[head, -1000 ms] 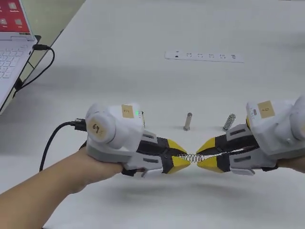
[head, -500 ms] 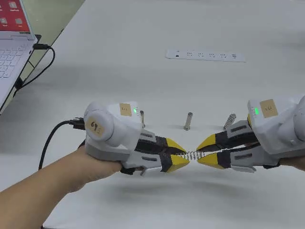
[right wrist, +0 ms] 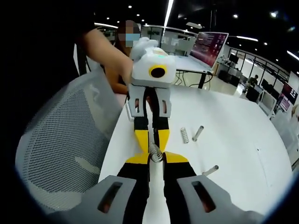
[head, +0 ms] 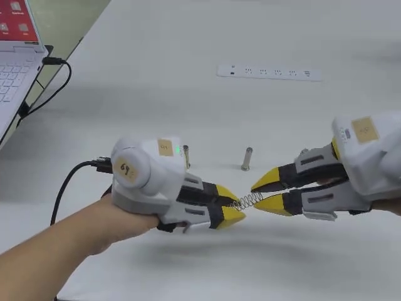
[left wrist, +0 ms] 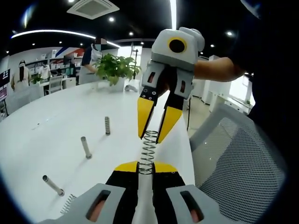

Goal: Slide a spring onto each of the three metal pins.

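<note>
Spring (head: 247,200), stretched level above the tabletop (head: 188,94), is clamped at one end between the closed jaws of the left gripper (head: 241,207). The spring's other end is reached by the right gripper (head: 255,197), whose jaws are spread apart with the coil's tip lying between them; whether a jaw touches it cannot be told. In the left gripper view the same spring is seen rising from the closed yellow tips toward the parted tips opposite.

Three springs are counted: the one held, a second spring (left wrist: 67,201) lying loose on the tabletop near the left gripper, and a third (left wrist: 107,125) standing upright, apparently over a pin. Two bare pins (head: 186,157) (head: 247,158) are seen standing behind the grippers, well apart from each other.

The tabletop is white. A white power strip (head: 269,73) is laid at its far side, a laptop (head: 12,63) at its left edge, and a black cable (head: 66,188) is run to the left gripper. A mesh chair (right wrist: 56,140), a potted plant (left wrist: 114,69) and ceiling lights are shown in an open office.
</note>
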`<control>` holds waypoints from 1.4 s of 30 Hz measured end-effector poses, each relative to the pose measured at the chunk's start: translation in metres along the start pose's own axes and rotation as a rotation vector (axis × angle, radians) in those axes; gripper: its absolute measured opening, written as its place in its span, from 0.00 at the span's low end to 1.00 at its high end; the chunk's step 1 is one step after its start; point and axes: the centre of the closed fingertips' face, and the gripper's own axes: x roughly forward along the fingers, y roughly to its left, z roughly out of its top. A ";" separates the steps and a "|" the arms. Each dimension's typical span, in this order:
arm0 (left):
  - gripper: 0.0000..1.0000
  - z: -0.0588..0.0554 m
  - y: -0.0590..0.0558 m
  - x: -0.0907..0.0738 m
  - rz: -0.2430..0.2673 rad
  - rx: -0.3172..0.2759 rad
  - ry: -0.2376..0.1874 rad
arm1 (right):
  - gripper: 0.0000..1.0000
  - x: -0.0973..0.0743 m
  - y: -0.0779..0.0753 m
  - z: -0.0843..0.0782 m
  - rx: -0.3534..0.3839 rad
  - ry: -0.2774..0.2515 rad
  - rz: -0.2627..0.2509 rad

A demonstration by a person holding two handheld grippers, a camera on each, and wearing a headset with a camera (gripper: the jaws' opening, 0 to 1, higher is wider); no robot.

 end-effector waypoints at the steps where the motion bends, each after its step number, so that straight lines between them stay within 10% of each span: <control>1: 0.02 0.000 0.000 0.000 0.000 0.000 0.000 | 0.07 0.001 -0.002 0.000 0.006 -0.010 0.000; 20: 0.02 0.011 -0.006 0.002 0.000 0.010 -0.034 | 0.07 0.003 -0.003 0.033 0.110 -0.212 -0.049; 42: 0.02 0.009 -0.006 -0.001 0.007 -0.014 -0.032 | 0.07 0.006 0.002 0.038 0.058 -0.184 -0.070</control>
